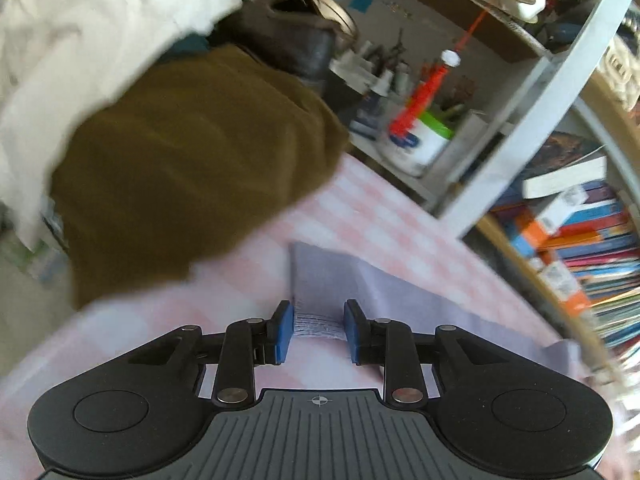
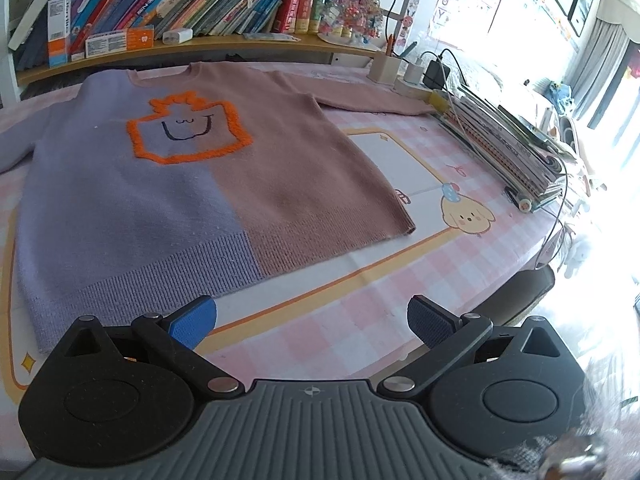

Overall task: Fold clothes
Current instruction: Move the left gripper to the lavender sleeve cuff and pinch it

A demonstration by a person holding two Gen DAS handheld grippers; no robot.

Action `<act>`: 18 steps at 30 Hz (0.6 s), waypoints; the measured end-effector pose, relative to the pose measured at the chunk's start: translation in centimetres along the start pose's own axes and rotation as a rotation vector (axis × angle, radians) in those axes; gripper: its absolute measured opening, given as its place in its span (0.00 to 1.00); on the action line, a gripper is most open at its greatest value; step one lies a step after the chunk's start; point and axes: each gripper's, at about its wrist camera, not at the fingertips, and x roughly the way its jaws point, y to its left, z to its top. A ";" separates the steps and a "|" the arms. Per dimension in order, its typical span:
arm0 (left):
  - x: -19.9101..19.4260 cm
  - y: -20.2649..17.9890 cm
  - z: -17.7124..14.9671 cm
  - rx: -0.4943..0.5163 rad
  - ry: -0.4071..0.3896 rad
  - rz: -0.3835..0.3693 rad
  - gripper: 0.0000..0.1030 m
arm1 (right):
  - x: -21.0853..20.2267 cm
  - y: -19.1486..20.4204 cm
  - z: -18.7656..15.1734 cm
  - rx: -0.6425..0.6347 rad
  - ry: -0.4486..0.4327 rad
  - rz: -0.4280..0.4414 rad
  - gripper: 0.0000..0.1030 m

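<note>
Left tongs point(image 1: 319, 330) pinch the sweater's point(image 2: 192, 168) lilac cuff point(image 1: 318, 322), sleeve trailing right; right tongs point(image 2: 312, 326) gape empty below the hem.

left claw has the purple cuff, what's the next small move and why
Probably lift the left claw slightly and carry the purple sleeve cuff, pinched between its pads, in over the sweater. The body lies flat with both sleeves spread, and the right claw is open and empty.
</note>
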 end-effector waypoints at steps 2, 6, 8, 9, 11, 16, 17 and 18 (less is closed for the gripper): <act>0.3 -0.8 -0.6 -0.008 0.023 -0.044 0.25 | -0.1 0.0 0.0 -0.004 -0.004 -0.001 1.00; 1.0 -2.3 -1.9 -0.006 0.032 -0.098 0.26 | -0.1 -0.2 0.0 0.007 -0.002 -0.011 1.00; 1.2 -2.6 -2.2 -0.012 0.032 -0.110 0.26 | -0.1 -0.4 0.0 0.012 0.000 -0.016 1.00; 1.3 -2.6 -2.2 -0.022 0.030 -0.112 0.26 | -0.1 -0.4 -0.1 0.014 -0.001 -0.017 1.00; 1.4 -2.5 -2.2 -0.061 0.026 -0.119 0.32 | -0.2 -0.6 -0.1 0.019 -0.001 -0.023 1.00; 1.3 -3.5 -2.6 -0.088 0.026 -0.177 0.61 | -0.2 -1.0 -0.1 0.032 0.000 -0.036 1.00; 1.4 -3.9 -2.8 -0.083 0.033 -0.186 0.61 | -0.2 -1.1 -0.1 0.033 -0.002 -0.038 1.00; 1.5 -4.2 -2.9 -0.077 0.038 -0.183 0.61 | -0.2 -1.1 -0.1 0.033 -0.002 -0.039 1.00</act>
